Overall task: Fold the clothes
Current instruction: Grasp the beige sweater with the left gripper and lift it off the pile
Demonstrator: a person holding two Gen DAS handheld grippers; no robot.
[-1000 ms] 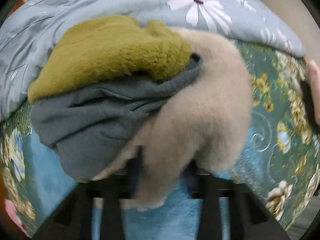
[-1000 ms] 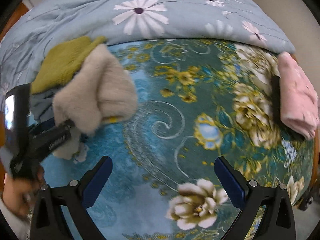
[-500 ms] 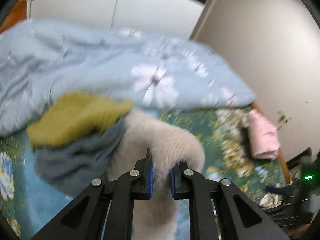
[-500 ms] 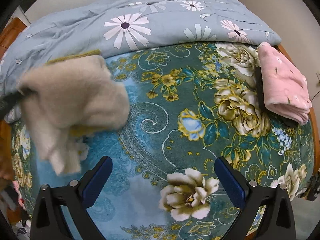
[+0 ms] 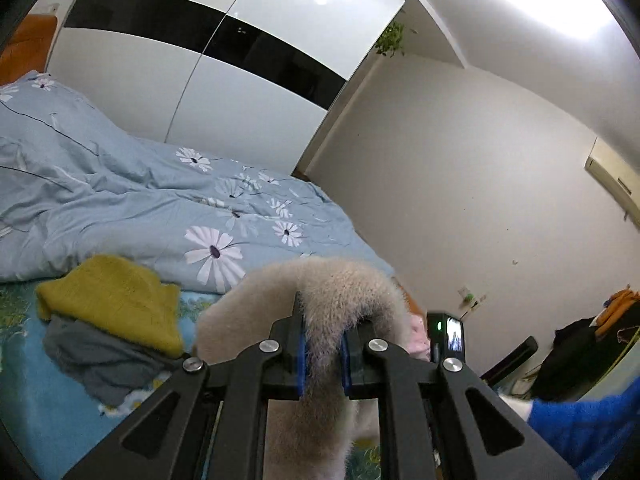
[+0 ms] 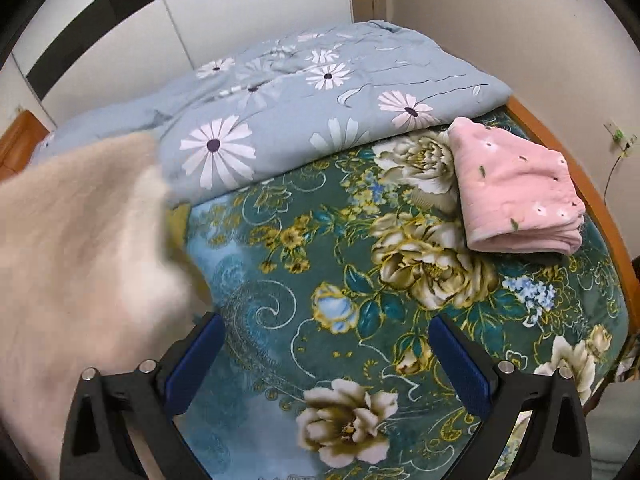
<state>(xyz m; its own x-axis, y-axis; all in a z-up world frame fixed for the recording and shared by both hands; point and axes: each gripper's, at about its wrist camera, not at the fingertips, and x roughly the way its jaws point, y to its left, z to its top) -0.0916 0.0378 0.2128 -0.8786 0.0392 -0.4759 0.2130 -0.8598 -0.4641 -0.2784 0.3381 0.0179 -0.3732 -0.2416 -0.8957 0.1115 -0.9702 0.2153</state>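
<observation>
Left hand-held gripper (image 5: pixel 322 354) clamps beige fleece (image 5: pixel 332 292).

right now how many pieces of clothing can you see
4: beige fleece clamped in the left gripper, mustard top lying on the grey garment, pink folded piece at the bed's far corner. More may be hidden.

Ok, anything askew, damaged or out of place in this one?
Nothing stands out. The left gripper is shut on the beige fleece garment; the right gripper is open over the floral blanket.
</observation>
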